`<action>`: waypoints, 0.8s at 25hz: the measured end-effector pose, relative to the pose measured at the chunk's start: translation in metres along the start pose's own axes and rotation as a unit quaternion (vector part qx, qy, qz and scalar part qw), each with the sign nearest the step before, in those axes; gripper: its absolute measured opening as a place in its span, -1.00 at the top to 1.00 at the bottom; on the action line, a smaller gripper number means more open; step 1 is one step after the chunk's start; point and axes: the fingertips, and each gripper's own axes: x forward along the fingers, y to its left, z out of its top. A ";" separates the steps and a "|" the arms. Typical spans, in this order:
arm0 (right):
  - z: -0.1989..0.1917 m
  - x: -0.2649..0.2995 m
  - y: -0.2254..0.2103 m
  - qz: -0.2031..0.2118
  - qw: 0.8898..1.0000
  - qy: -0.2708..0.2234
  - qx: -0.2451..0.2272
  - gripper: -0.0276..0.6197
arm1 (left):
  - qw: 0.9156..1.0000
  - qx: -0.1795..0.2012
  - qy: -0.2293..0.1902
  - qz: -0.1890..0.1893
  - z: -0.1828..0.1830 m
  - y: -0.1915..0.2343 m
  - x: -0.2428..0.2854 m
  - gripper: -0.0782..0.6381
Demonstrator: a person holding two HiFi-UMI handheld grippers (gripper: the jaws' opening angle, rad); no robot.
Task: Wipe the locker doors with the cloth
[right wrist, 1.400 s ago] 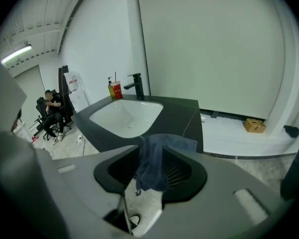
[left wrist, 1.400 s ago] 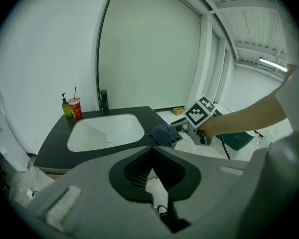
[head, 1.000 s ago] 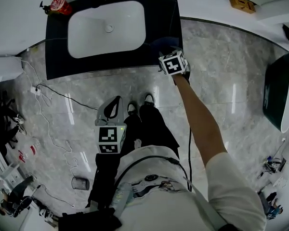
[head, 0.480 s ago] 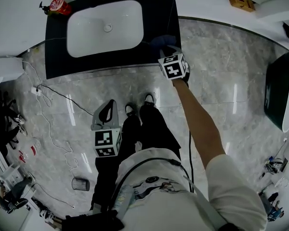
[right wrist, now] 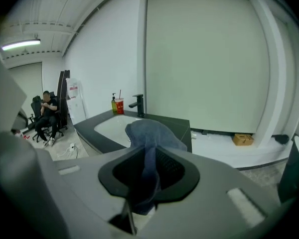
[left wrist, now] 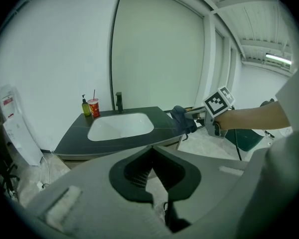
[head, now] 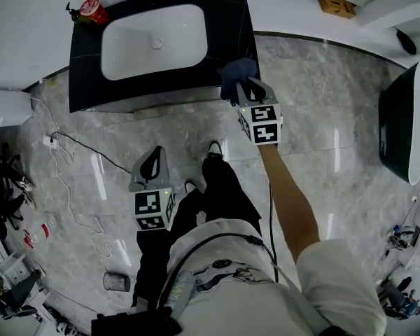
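Observation:
A dark blue cloth [head: 236, 72] hangs bunched from my right gripper [head: 248, 86], just off the front right corner of the black vanity counter [head: 84, 68]. The jaws have just been closing and now pinch the cloth [right wrist: 149, 133], which drapes over the right gripper [right wrist: 142, 195]. My left gripper [head: 154, 161] is low over the floor in front of the person's legs, jaws together with nothing in them. The left gripper view looks past the left gripper [left wrist: 159, 193] to the cloth [left wrist: 182, 118] in the raised right gripper [left wrist: 192, 114]. No locker doors show.
A white sink [head: 154, 40] with a black faucet [right wrist: 137, 105] is set in the counter. A red cup [head: 92, 8] and a bottle [left wrist: 84, 107] stand at its back left. Cables [head: 70, 138] trail on the floor. A cardboard box [head: 334, 5] lies by the wall. A person [right wrist: 47, 113] sits far left.
The right gripper has lifted off the counter's corner with the cloth pinched in it. The left gripper has drifted a little to the left.

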 end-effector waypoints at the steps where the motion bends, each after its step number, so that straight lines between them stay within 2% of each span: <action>1: 0.002 -0.015 0.008 -0.002 1.000 -0.010 0.011 0.70 | 1.000 0.002 -0.005 0.000 -0.003 0.001 -0.008 0.78; 6: 0.008 -0.088 0.054 -0.013 0.998 -0.051 0.020 0.70 | 1.000 0.007 -0.029 -0.008 -0.023 0.006 -0.046 0.78; 10: 0.000 -0.133 0.094 -0.012 0.998 -0.069 0.000 0.70 | 0.999 0.004 -0.035 -0.009 -0.054 0.013 -0.077 0.78; 13: -0.010 -0.153 0.108 -0.014 0.997 -0.079 -0.022 0.70 | 0.999 -0.003 -0.034 0.002 -0.077 0.023 -0.085 0.78; 17: -0.037 -0.157 0.110 -0.008 0.995 -0.085 -0.053 0.69 | 0.999 -0.014 -0.037 0.007 -0.110 0.025 -0.076 0.78; 20: -0.061 -0.139 0.106 -0.001 0.990 -0.112 -0.088 0.70 | 0.999 -0.019 -0.047 0.000 -0.144 0.023 -0.040 0.78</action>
